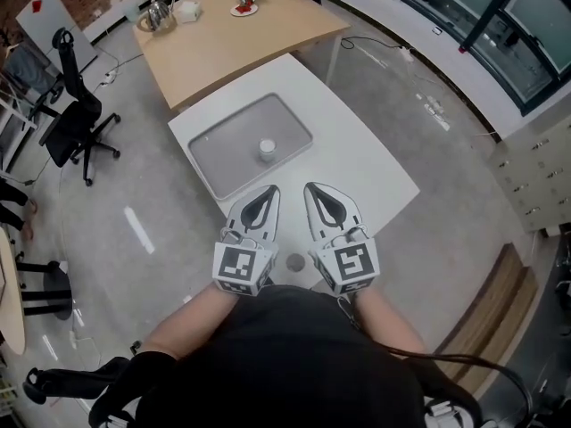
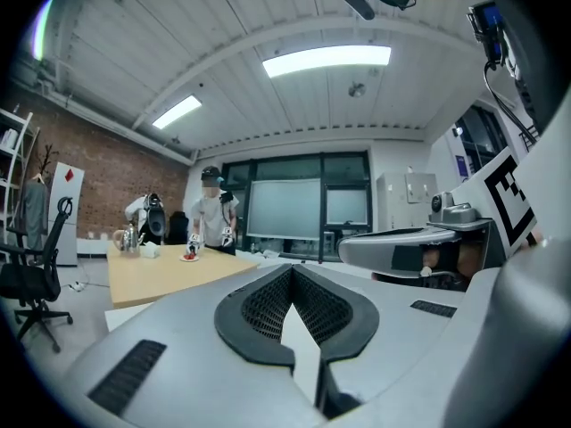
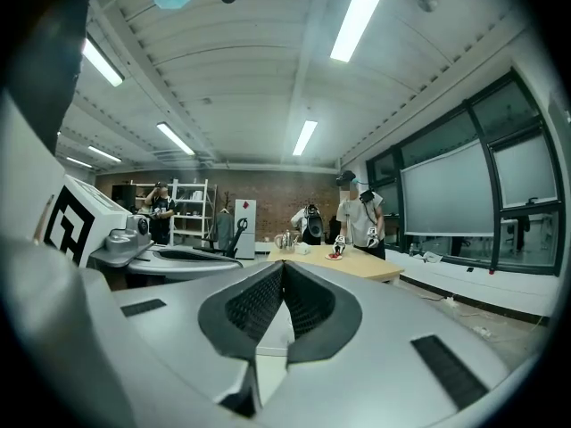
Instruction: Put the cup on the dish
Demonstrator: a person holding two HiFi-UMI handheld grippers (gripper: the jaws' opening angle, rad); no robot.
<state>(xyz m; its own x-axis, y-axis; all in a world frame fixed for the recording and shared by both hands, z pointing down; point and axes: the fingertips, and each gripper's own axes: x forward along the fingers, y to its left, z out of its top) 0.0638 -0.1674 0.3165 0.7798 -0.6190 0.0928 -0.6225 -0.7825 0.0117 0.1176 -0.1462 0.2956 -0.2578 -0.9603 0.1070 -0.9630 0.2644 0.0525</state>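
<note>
Small white cup (image 1: 267,150), short cylinder w/ a smooth glossy look, stands upright on the dish (image 1: 223,150), approx. in the middle, a bit right of centre. The dish is a flat matte grey tray, rectangular w/ rounded corners and a low raised rim. It lies on a white table (image 1: 366,163) w/ a smooth top and rounded corners. Both grippers are held close to the person's body at the table's near edge, well apart from cup and dish, pointing fwd side by side. Left gripper (image 1: 265,192): grey plastic shell, black teardrop-shaped ribbed pads; its own view shows the jaw tips (image 2: 291,270) pressed together, clenched w/ nothing btwn them. Right gripper (image 1: 317,188): same build, tips (image 3: 282,266) also meeting in its view, clenched on nothing. Each carries a marker cube (image 1: 241,270) w/ black-and-white square patterns at the back. Behind the white table stands a light wooden table (image 1: 232,47) w/ a curved edge, small items on its far end. A black office chair (image 1: 76,114) on castors sits at left on a grey polished floor (image 1: 446,150).
</note>
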